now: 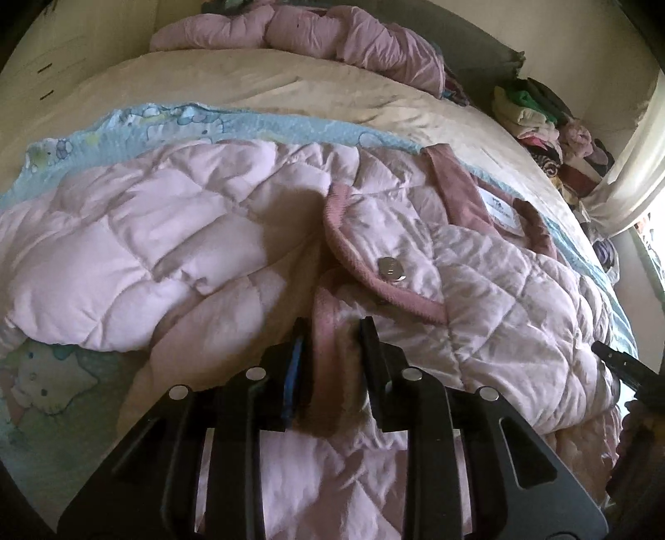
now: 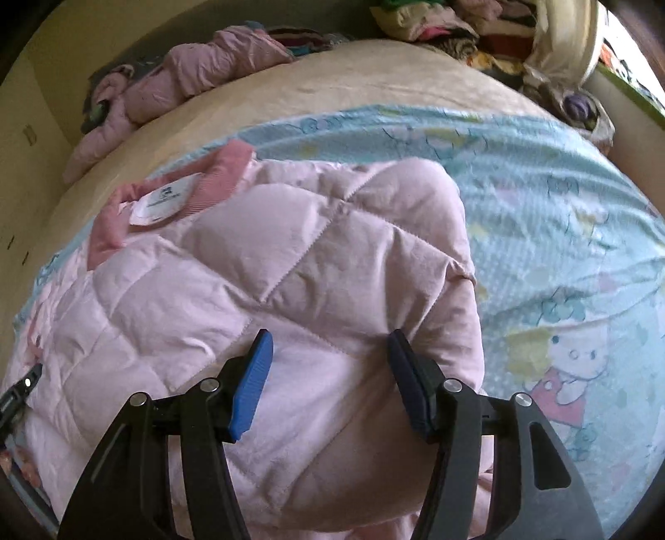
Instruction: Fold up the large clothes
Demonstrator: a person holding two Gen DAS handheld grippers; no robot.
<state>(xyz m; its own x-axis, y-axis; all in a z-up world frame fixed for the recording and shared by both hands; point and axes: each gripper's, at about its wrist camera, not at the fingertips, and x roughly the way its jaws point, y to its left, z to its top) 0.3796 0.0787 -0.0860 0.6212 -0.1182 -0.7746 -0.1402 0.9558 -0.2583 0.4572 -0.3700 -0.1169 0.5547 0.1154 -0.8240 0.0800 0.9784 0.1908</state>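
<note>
A pale pink quilted jacket [image 1: 166,232] lies spread on a light blue cartoon-print sheet [image 1: 257,124] on the bed. It has darker pink corduroy trim, a collar with a white label [image 1: 501,209] and a metal snap [image 1: 390,269]. My left gripper [image 1: 332,332] is shut on the jacket's trimmed front edge. The jacket [image 2: 291,257] fills the right wrist view, collar label [image 2: 164,203] at upper left. My right gripper [image 2: 330,344] is open, its fingers resting over the jacket's sleeve or side panel.
A second crumpled pink jacket [image 1: 316,29] lies at the far end of the beige mattress [image 1: 291,83]. A pile of folded and loose clothes [image 1: 540,120] sits at the far right by a curtain [image 1: 623,166]. A wall runs along the left.
</note>
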